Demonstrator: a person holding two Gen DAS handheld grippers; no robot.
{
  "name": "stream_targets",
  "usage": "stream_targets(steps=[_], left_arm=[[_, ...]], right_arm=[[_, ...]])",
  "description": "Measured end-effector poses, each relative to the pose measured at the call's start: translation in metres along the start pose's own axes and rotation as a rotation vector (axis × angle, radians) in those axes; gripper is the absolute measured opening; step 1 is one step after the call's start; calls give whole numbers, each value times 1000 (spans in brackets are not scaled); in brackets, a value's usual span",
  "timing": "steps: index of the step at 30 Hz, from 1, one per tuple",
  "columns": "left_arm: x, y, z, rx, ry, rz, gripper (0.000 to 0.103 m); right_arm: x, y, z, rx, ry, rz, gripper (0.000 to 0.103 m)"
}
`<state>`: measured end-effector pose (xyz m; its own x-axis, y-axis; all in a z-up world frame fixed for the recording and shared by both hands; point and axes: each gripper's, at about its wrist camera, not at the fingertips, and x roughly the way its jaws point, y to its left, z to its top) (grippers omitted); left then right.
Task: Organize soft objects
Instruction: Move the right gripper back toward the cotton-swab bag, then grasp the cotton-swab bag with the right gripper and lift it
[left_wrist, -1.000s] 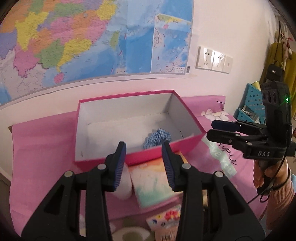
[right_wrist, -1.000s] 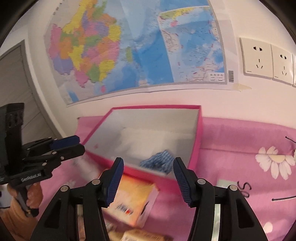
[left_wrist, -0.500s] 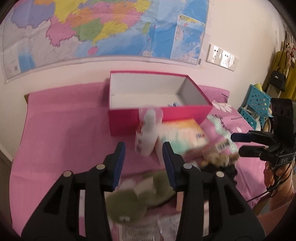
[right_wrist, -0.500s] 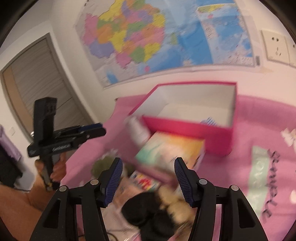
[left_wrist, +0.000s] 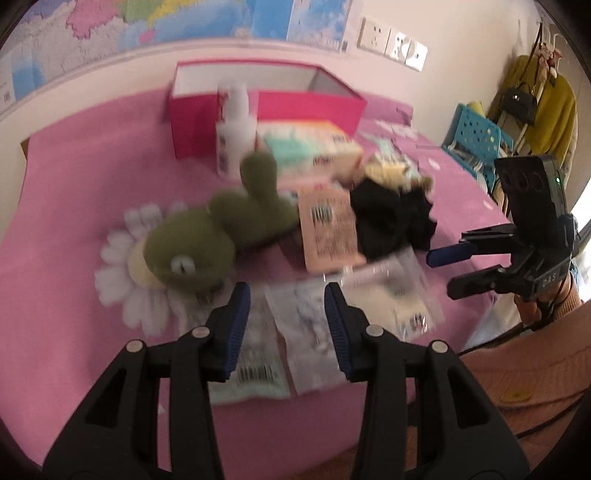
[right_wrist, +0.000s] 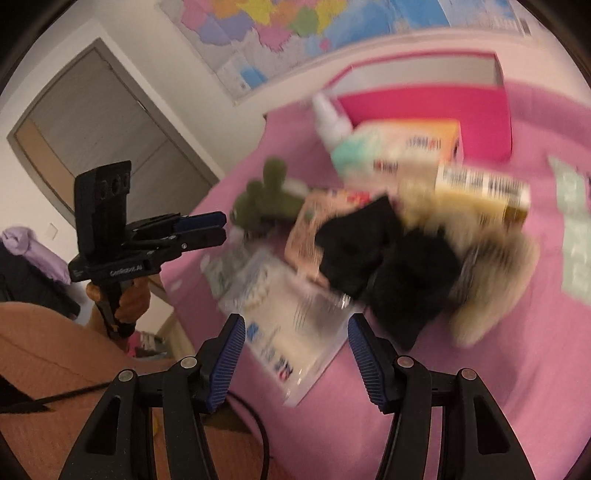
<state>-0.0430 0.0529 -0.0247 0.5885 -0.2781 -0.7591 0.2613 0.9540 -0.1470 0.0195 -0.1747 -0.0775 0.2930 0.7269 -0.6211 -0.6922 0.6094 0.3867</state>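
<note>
Bare pink cloth (left_wrist: 74, 177) left of the green plush (left_wrist: 207, 240); ahead, crowded packets (left_wrist: 306, 325) (bottle (left_wrist: 236, 129) fronting the box (left_wrist: 266, 103)).

You have drawn both tongs back from the pink box (left_wrist: 258, 107) and tipped them downward. 1 second ago your left tongs (left_wrist: 288, 314) hung just at the box's front wall; now they hang over the flat packets (left_wrist: 303, 325) at the near edge of the counter (left_wrist: 74, 192), with the green plush frog (left_wrist: 207, 240) come into view ahead of them. Your right tongs (right_wrist: 295, 354) have pulled back likewise and now hang above a clear plastic packet (right_wrist: 295, 332), beside the black fabric (right_wrist: 388, 266). The map has slid almost out of both views, and both views are blurred.
</note>
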Motion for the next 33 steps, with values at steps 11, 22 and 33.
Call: stream_targets(steps=[11, 22, 33], left_arm=[[15, -4, -26, -17, 109, -71, 53], [15, 8, -30, -102, 96, -149, 61], [26, 4, -15, -161, 49, -168, 61]], right_arm=[[29, -2, -7, 58, 20, -37, 53], [28, -4, -8, 66, -44, -58, 14], [-4, 10, 16, -26, -185, -103, 9]])
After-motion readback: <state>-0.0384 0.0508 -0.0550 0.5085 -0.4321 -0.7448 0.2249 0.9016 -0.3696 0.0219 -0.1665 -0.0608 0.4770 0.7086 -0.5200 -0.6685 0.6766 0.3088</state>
